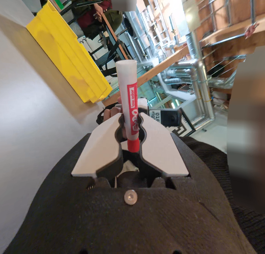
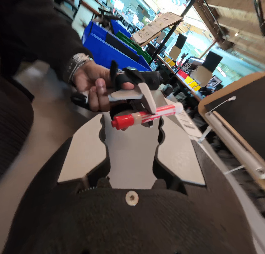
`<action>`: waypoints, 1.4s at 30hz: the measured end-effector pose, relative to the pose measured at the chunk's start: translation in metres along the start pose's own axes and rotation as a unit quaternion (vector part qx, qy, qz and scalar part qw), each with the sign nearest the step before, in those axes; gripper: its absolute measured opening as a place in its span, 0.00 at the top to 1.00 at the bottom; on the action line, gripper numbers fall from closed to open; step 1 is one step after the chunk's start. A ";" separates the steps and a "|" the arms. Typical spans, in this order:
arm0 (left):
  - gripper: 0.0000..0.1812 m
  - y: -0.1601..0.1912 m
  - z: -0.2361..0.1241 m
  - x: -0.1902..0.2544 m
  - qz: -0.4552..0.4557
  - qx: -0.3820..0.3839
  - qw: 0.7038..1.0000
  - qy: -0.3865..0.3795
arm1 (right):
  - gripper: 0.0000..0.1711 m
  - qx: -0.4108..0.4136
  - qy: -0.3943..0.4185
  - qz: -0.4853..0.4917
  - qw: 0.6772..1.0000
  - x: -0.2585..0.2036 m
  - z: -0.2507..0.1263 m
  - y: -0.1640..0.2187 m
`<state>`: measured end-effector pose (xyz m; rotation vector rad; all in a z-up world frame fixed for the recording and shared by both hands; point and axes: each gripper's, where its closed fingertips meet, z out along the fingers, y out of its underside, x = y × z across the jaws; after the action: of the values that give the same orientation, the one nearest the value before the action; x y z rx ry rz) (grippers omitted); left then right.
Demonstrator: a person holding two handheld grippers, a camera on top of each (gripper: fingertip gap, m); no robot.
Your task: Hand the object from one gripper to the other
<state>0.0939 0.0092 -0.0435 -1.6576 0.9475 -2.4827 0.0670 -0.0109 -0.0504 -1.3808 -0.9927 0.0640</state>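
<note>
The left gripper [image 1: 130, 116] has its jaws clenched on a white marker [image 1: 129, 97] with a red cap, gripping the labelled barrel just above the cap. In the left wrist view the marker stands up between the 2 pale fingers, its uncapped white end pointing away from the camera and the cap sitting just inside the jaws. The right gripper [image 2: 131, 118] has its jaws spread wide and released, holding nothing. In the right wrist view the marker [image 2: 144, 115] lies crosswise just beyond the fingertips, with the red cap to the left of the left gripper's grip and the white end to the right of it.

The step in hand looks like the approach for the handover. To do it well, the right gripper should move forward so the marker passes squarely between its fingers, taking a free stretch of barrel to one side of the left gripper's jaws, not the spot they cover. The white end, right of that grip, seems to offer the longer free length. The right jaws should close firmly before the left ones let go, otherwise the marker may drop or swing. A person's hand [image 2: 91, 82] holds the left gripper just behind the marker; keep the closing fingers off it. A yellow bin [image 1: 64, 56] sits on the worktop [image 1: 35, 103], well apart from the marker.
</note>
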 end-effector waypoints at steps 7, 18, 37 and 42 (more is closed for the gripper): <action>0.90 0.005 0.001 -0.001 -0.036 -0.012 0.999 0.014 | 0.56 -0.023 0.015 -0.049 0.998 -0.003 0.004 0.005; 0.90 -0.027 -0.012 0.006 -0.037 0.109 0.992 0.042 | 0.75 -0.026 0.059 -0.085 0.994 0.006 0.000 0.000; 0.90 -0.005 0.003 0.012 0.210 0.059 0.974 -0.052 | 0.87 -0.076 -0.061 0.316 0.944 -0.009 0.011 0.022; 0.90 -0.011 -0.001 0.010 0.209 0.064 0.974 -0.055 | 0.88 -0.047 -0.079 0.394 0.915 -0.003 0.008 0.021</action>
<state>0.0914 0.0151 -0.0302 -1.3715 0.9781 -2.1053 0.0705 -0.0007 -0.0702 -1.8136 -0.5115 0.7485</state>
